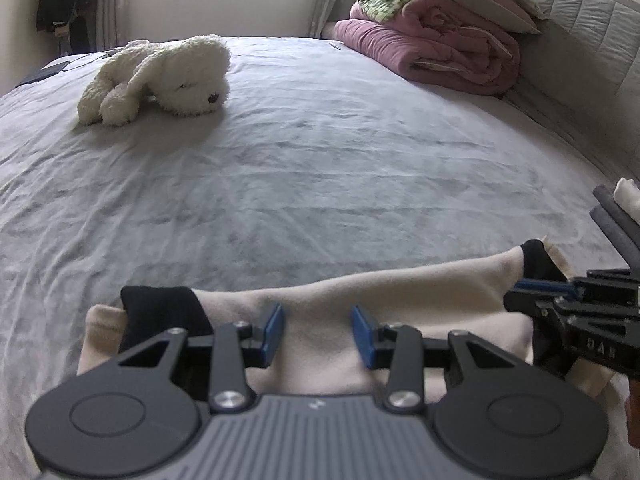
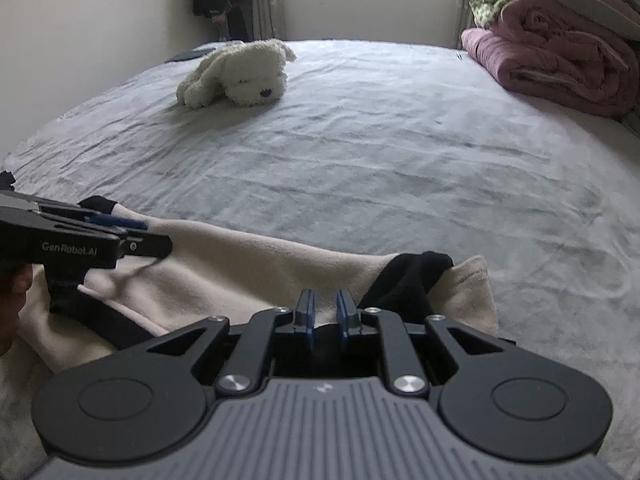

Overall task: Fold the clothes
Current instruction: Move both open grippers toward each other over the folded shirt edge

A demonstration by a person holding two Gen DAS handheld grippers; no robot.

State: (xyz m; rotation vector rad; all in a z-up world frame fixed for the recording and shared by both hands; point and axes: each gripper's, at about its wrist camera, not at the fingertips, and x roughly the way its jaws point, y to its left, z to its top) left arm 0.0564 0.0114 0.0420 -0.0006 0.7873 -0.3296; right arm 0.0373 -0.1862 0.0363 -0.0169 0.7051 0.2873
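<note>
A cream garment with black trim (image 1: 320, 292) lies folded along the near edge of the grey bed; it also shows in the right wrist view (image 2: 240, 264). My left gripper (image 1: 318, 330) is open, its blue pads apart just over the cream cloth, holding nothing. My right gripper (image 2: 325, 314) has its pads nearly together over the garment's fold, beside a black cuff (image 2: 404, 284); a narrow gap shows between them and no cloth is seen in it. Each gripper shows in the other's view, the right one (image 1: 576, 300) at the garment's right end and the left one (image 2: 80, 236) at its left end.
A white plush dog (image 1: 160, 80) lies on the grey bed sheet (image 1: 320, 160) at the far left. Folded pink and green quilts (image 1: 432, 40) are stacked at the far right by the padded headboard (image 1: 592, 40). A phone and cable lie at the far left edge (image 1: 48, 70).
</note>
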